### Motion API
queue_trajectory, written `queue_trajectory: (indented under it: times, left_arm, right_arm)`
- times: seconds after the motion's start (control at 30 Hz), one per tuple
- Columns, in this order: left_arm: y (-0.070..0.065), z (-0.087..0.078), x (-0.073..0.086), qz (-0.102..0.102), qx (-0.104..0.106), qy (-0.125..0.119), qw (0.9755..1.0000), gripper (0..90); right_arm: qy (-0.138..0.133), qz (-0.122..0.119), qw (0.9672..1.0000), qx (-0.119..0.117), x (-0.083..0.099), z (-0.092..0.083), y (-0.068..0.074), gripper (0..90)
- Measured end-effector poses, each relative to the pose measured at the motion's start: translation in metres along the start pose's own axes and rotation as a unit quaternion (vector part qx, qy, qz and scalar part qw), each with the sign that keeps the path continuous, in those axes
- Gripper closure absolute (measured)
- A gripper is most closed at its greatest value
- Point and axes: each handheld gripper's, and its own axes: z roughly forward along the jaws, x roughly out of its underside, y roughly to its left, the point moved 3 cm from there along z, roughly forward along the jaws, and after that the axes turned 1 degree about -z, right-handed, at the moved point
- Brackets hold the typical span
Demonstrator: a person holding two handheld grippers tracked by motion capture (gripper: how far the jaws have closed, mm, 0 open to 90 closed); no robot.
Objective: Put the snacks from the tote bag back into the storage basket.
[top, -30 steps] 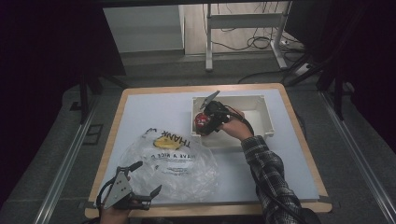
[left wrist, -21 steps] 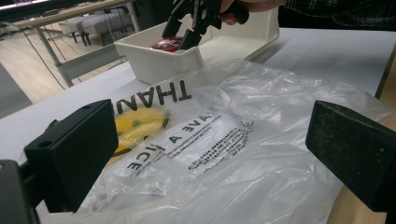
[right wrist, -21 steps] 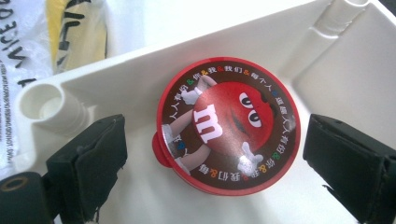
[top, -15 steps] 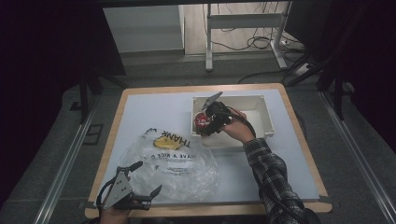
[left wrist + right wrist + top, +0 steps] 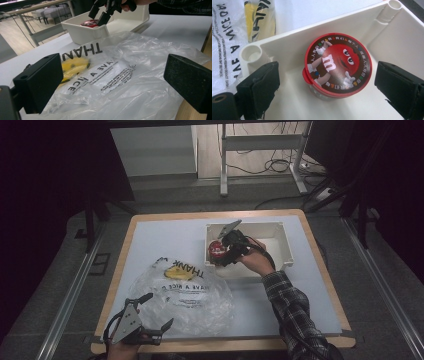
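Between the right gripper's (image 5: 327, 82) spread jaws, untouched, stands a red-lidded M&M's candy tub (image 5: 337, 64); left gripper (image 5: 120, 80) gapes over "THANK"-printed plastic bag (image 5: 112, 75).

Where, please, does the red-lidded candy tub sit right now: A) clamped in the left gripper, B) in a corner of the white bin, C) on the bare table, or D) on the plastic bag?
B: the candy tub stands in a corner of the white bin, between the right gripper's open jaws.

The left gripper (image 5: 152, 309) sits low at the frame's bottom left with jaws spread wide, while the right gripper (image 5: 223, 247), right of centre on an outstretched plaid-sleeved forearm, points down with jaws apart.
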Motion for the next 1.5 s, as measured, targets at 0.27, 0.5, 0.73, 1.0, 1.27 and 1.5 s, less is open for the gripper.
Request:
queue_trajectory:
  times: [0.27,0.5,0.73,1.0,1.27,1.5]
  left_arm:
    - [0.0,0.0,0.0,0.0,0.0,0.001,1.0,2.4]
    - [-0.001,0.001,0.0,0.003,0.001,0.004,1.0,2.5]
    - [-0.001,0.001,0.0,0.004,-0.001,0.004,1.0,2.5]
    - [-0.001,0.0,0.0,0.002,-0.001,0.001,1.0,2.4]
    - [-0.001,0.0,0.0,0.001,-0.001,0.001,1.0,2.4]
    - [-0.001,0.0,0.0,0.001,-0.001,-0.001,1.0,2.4]
  right_arm:
    - [-0.009,0.002,0.9999,0.004,0.004,-0.005,0.001,6.3]
    - [-0.023,0.007,0.9997,0.004,0.01,-0.011,0.002,6.2]
    - [-0.034,0.007,0.9994,0.0,0.014,-0.014,0.004,5.7]
    - [-0.042,0.006,0.9991,-0.002,0.015,-0.017,0.009,5.7]
    - [-0.049,0.005,0.9988,-0.003,0.015,-0.022,0.012,5.7]
    - [-0.055,0.006,0.9985,-0.004,0.016,-0.026,0.014,5.7]
